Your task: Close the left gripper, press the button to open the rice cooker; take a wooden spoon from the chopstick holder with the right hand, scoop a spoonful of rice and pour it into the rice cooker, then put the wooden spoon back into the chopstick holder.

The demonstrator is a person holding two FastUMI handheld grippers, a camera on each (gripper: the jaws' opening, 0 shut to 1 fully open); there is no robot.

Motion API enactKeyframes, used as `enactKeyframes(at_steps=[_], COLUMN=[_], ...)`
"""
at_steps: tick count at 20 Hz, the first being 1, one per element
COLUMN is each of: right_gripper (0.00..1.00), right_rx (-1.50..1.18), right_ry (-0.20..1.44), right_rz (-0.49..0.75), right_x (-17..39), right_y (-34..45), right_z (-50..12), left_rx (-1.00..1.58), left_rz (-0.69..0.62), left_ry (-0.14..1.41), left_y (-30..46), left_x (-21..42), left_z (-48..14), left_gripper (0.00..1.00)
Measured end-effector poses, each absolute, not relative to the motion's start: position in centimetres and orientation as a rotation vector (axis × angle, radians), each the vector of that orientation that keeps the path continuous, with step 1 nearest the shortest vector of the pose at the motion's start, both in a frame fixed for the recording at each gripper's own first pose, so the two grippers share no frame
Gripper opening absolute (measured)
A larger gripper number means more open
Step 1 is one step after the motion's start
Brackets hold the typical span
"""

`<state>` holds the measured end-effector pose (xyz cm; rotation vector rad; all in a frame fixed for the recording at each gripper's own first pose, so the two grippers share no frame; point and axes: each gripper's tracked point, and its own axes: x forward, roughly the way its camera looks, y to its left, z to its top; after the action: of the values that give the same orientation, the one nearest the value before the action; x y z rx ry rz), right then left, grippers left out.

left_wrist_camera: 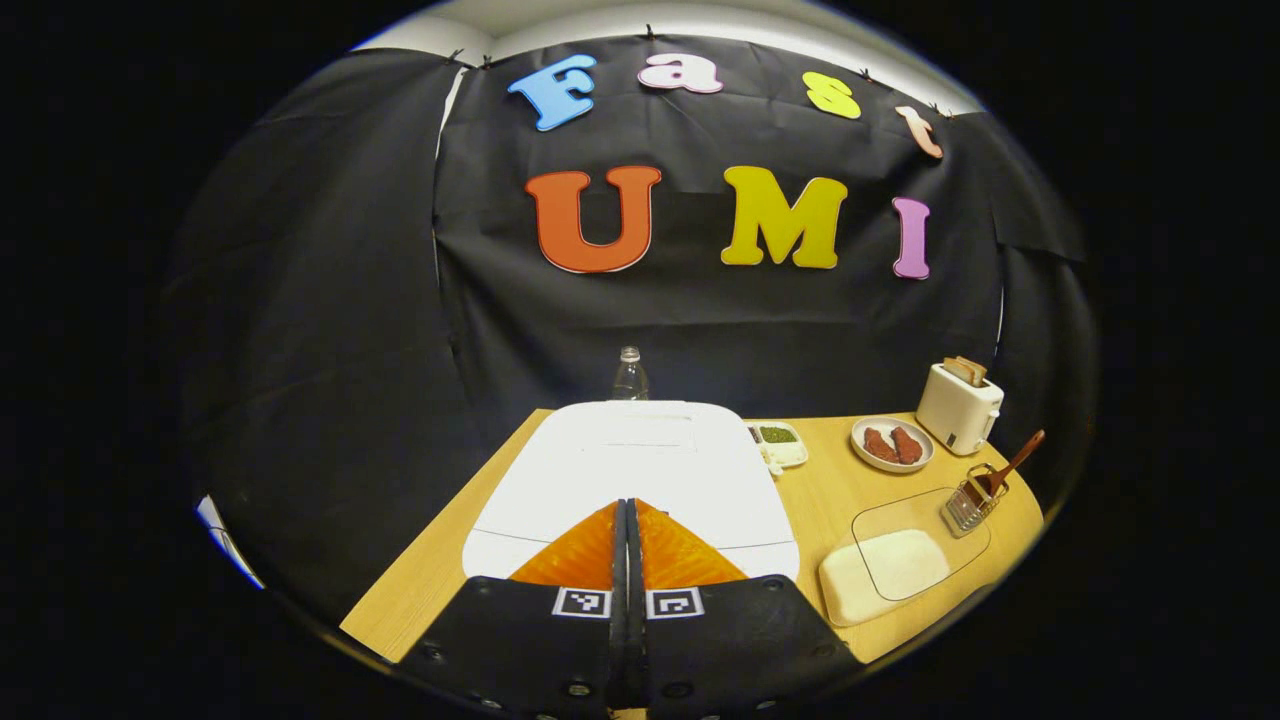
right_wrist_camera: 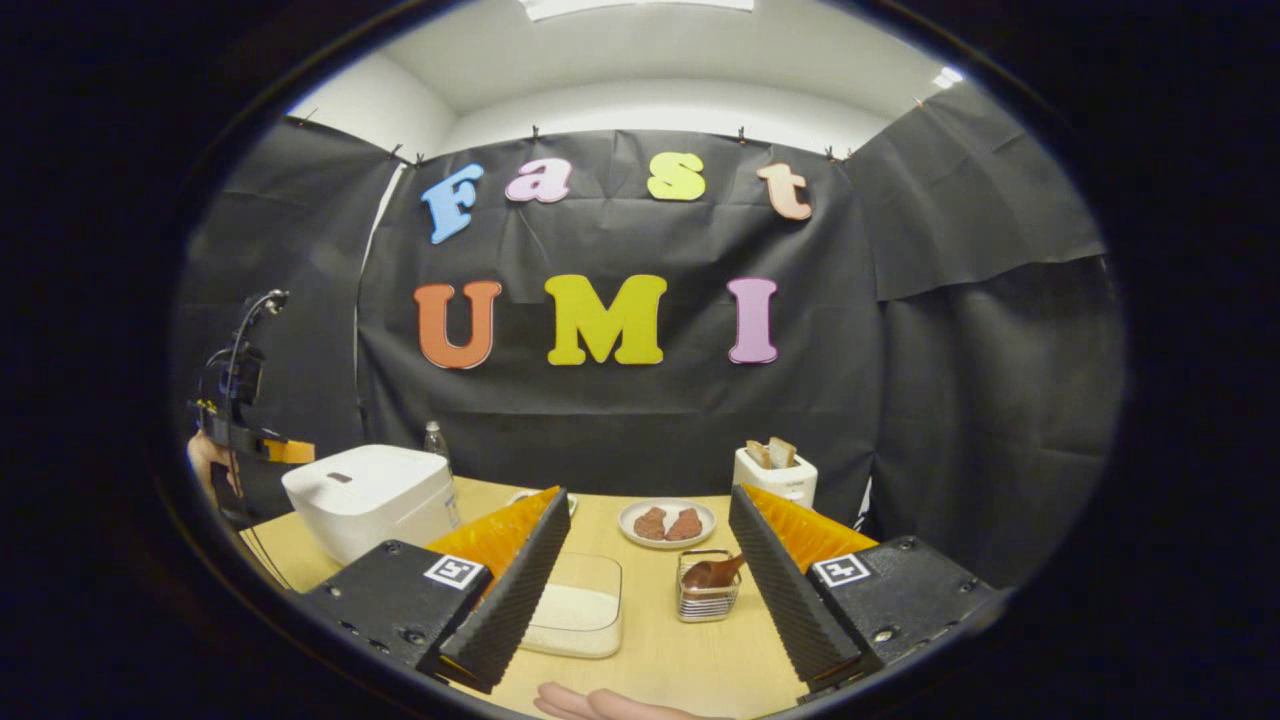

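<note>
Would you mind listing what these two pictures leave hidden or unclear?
- Rice cooker button: left gripper view, covered by the left gripper, shut above the lid.
- Spoon bowl: right gripper view, sunk inside the wire holder.
- Small tray's contents: left gripper view, too small.
- Hand: right gripper view, cut by the bottom edge.
</note>
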<state>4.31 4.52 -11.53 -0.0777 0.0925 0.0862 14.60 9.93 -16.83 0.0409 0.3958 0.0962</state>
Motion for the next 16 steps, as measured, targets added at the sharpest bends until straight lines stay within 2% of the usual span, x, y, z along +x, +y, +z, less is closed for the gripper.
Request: enactKeyframes(at_steps=[6,16], right_gripper=[0.99,1.00], right_rx=[-0.041,-0.026], right_ry=[0.124,0.185], right_rz=[0.060,0.054], right_x=[5.3,6.2], right_y=[3.3,2.0], right_z=[-14.0,-17.2], left_rx=[0.078,0.092], left_rz=[0.127,0.195], left_ry=[0.477,0.545], left_y=[11.1,10.9], left_x=[18.0,17.0], left_z=[-19.6,-20.6], left_gripper=[0.00,0.00])
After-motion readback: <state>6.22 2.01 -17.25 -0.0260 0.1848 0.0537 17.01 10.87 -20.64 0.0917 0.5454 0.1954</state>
